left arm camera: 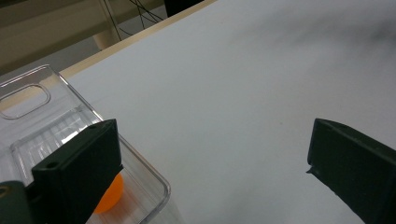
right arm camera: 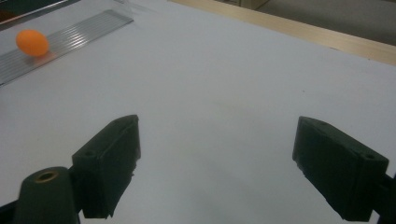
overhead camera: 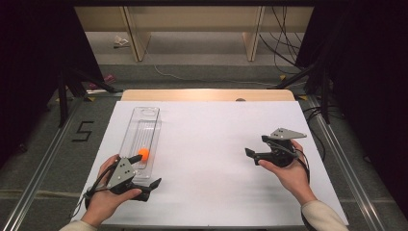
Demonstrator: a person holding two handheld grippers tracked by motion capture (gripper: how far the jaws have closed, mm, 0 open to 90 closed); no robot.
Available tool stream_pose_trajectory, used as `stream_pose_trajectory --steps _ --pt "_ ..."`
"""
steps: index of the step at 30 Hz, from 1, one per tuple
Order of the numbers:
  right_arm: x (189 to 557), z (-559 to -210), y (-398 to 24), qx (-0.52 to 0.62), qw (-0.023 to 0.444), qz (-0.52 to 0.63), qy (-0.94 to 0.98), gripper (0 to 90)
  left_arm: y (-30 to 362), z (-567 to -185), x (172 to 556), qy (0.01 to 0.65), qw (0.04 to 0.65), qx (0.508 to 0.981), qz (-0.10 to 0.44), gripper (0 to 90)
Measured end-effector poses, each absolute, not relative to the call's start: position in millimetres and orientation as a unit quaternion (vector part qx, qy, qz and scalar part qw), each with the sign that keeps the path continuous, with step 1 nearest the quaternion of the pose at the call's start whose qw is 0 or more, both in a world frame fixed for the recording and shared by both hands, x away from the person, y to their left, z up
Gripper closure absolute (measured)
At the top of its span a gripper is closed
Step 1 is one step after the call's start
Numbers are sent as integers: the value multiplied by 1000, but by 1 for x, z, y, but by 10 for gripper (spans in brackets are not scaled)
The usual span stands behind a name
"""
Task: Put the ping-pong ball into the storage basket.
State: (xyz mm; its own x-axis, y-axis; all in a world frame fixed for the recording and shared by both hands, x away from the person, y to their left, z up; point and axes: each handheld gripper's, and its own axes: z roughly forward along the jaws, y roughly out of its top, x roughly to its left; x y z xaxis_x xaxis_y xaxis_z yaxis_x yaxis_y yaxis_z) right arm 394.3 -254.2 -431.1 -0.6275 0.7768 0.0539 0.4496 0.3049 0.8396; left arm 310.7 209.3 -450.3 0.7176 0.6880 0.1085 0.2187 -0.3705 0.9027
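Observation:
A small orange ball (overhead camera: pixel 143 154) lies in the near end of a long clear plastic tray (overhead camera: pixel 153 126) on the left of the white table. My left gripper (overhead camera: pixel 146 171) is open just in front of the tray's near end, one jaw over its corner beside the ball and the other over bare table. In the left gripper view the ball (left arm camera: pixel 111 195) peeks out behind the left jaw, inside the tray (left arm camera: pixel 28 93), and the left gripper (left arm camera: pixel 210 158) holds nothing. My right gripper (overhead camera: pixel 256 145) is open and empty at the right, pointing left. The right gripper view shows the right gripper (right arm camera: pixel 219 154) over bare table, with the ball (right arm camera: pixel 31 42) and tray (right arm camera: pixel 84 28) far off.
A white sheet (overhead camera: pixel 211 163) covers the table, with a wooden edge (overhead camera: pixel 207 95) at the far side. Black stand legs (overhead camera: pixel 72 82) and cables (overhead camera: pixel 284 48) are on the floor beyond. A number 5 (overhead camera: pixel 82 131) is marked on the floor at left.

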Motion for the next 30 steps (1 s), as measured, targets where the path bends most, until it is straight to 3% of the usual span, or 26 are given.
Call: stream_pose_trajectory --steps 30 --pt "366 -444 -282 400 181 447 779 161 210 -451 311 287 483 791 242 23"
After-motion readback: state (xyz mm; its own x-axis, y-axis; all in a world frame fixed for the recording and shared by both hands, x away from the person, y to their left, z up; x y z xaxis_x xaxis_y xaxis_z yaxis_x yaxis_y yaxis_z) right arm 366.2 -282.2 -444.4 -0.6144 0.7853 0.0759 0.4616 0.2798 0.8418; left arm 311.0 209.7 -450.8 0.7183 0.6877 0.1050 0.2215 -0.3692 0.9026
